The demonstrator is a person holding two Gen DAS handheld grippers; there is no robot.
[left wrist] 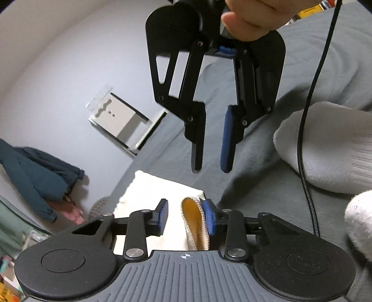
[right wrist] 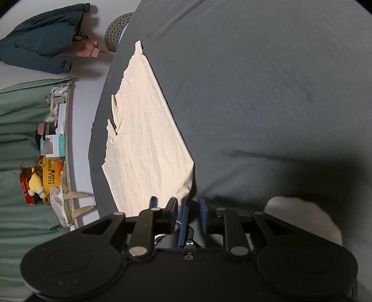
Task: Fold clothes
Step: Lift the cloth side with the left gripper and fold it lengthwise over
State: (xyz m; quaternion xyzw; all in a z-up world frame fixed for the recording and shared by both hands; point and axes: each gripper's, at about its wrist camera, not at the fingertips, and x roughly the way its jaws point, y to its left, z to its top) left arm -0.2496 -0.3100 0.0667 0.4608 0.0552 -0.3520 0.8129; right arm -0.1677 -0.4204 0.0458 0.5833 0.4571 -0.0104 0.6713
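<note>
Left claw (left wrist: 186,219) has its jaws spread fairly wide, and a bit of cream cloth with a yellowish inside and stitched edge (left wrist: 194,226) sits between them, pressed against the right-hand blue pad (left wrist: 209,218) but well clear of the other pad, so I wouldn't call that a grip, more like it's draped there. Right claw (left wrist: 210,169) hangs just ahead and above it in the left camera, held by a hand (left wrist: 251,18), jaws parted with nothing between them; a black cable (left wrist: 302,148) trails down beside it. The shirt (right wrist: 148,139), cream coloured, lies flat on the grey bed (right wrist: 255,81) straight out in front of the right claw, already looking folded into a long narrow shape with its near corner just past the claw tips. What could go sideways: that edge at the left claw isn't pinched, so if the claw lifts or pulls without closing first the cloth will just slide off the pad and the fold flops open. Also the cable hanging off to the right of the claws could drag across the fabric and mess up the layers. The two claws are close together too, so a quick move could knock them into each other. Count: two claws, one cream shirt, one cable, and off to the right of the left claw a couple of white fuzzy things (left wrist: 325,148), can't tell what exactly. Past the bed edge there's a dark teal jacket (right wrist: 44,39) on the floor and a pile of boxes and bags (right wrist: 51,162) too jumbled to count.
</note>
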